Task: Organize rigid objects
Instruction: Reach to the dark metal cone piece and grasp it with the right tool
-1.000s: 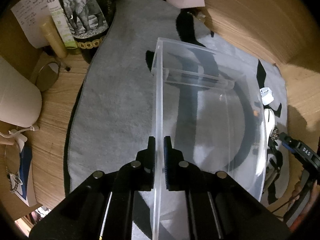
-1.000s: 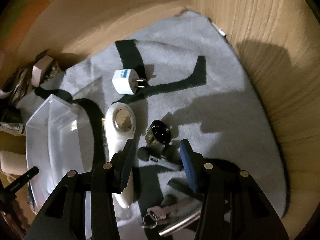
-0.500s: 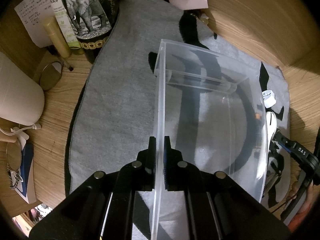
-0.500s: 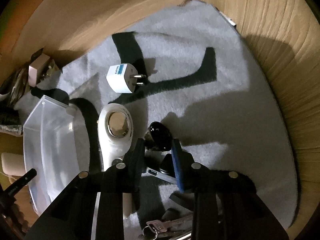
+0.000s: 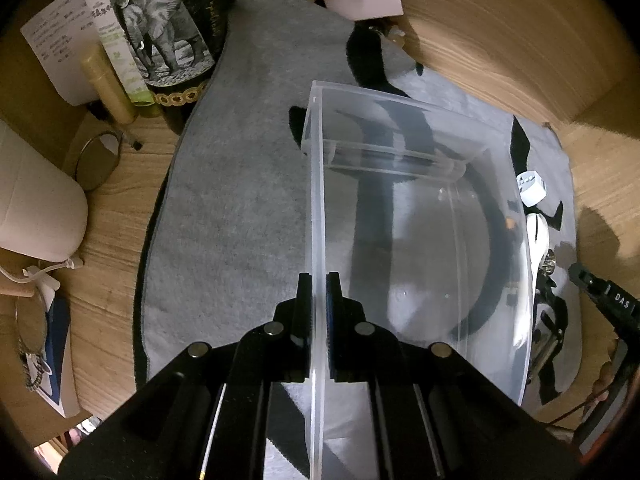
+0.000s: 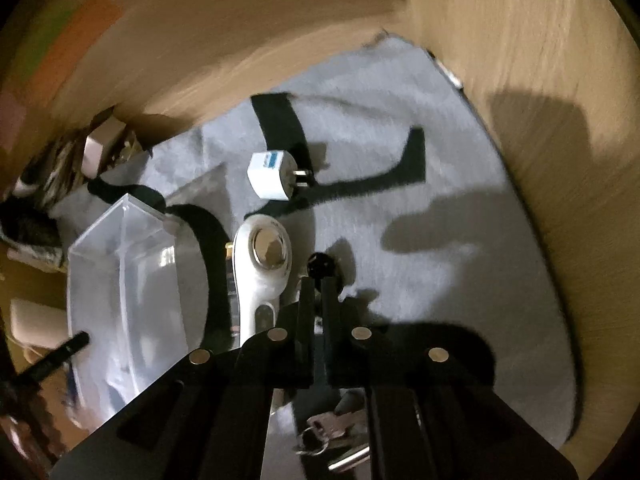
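The right gripper (image 6: pixel 316 286) has just closed on the small black object (image 6: pixel 320 264), lifting it; the left gripper (image 5: pixel 316 292) is still clamping the clear box (image 5: pixel 420 240) wall.

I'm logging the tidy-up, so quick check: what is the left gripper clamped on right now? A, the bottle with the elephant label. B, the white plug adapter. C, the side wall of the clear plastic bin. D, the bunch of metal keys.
C: in the left wrist view the left gripper has its jaws shut on the upright side wall of the clear plastic bin, which rests on the grey towel.
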Demonstrator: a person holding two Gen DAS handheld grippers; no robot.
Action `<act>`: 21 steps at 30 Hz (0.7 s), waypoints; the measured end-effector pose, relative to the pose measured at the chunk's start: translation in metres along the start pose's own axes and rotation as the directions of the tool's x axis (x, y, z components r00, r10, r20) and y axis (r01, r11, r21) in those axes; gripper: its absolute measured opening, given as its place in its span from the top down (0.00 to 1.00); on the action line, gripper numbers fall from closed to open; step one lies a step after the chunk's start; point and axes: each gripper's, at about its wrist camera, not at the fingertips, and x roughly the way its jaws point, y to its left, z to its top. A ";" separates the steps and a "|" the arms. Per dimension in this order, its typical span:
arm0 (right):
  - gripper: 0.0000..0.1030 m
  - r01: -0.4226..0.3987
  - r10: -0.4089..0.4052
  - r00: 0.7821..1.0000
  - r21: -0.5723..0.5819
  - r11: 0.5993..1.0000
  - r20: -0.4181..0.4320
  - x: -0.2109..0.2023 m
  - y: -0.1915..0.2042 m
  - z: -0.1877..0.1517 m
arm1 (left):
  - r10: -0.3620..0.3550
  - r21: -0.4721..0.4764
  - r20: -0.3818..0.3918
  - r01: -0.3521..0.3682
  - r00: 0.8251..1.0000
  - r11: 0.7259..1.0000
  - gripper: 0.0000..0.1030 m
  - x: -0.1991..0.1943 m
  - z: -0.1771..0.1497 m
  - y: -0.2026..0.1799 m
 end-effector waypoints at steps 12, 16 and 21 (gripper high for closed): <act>0.62 0.030 -0.030 0.994 -0.003 1.000 -0.109 0.041 -0.001 0.010 | 0.005 0.009 -0.015 -0.004 1.000 1.000 0.95 0.002 0.002 -0.001; 0.62 0.045 -0.049 0.989 -0.029 0.999 -0.137 0.057 0.003 0.012 | 0.005 0.003 -0.017 -0.005 1.000 1.000 0.95 0.004 0.004 -0.001; 0.69 0.053 -0.060 0.992 -0.065 0.997 -0.115 0.057 0.008 0.012 | 0.004 -0.003 -0.020 -0.004 1.000 1.000 0.95 0.005 0.005 0.000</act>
